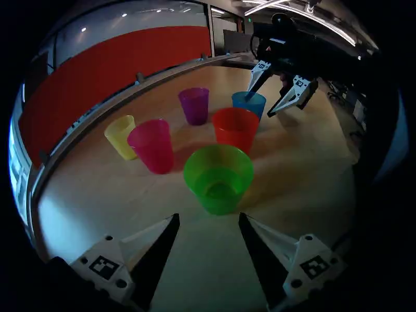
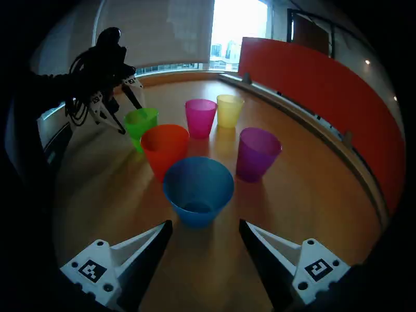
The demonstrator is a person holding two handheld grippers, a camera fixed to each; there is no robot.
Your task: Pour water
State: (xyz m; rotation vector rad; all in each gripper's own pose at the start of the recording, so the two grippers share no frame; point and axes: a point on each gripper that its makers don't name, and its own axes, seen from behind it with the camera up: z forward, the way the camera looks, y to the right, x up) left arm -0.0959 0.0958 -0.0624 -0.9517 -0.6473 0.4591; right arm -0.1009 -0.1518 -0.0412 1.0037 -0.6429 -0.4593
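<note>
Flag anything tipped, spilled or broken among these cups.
Nothing stands out. The green cup, blue cup, orange cup, pink cup, yellow cup and purple cup all stand upright on the table, with no puddle visible.

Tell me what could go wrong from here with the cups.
1. The left gripper, open before the green cup, may knock the orange cup close behind it while closing in.
2. The right gripper, open before the blue cup, faces the left one; if both lift at once, they may collide.
3. Both cups taper downward, so either may slip from a grip.
</note>
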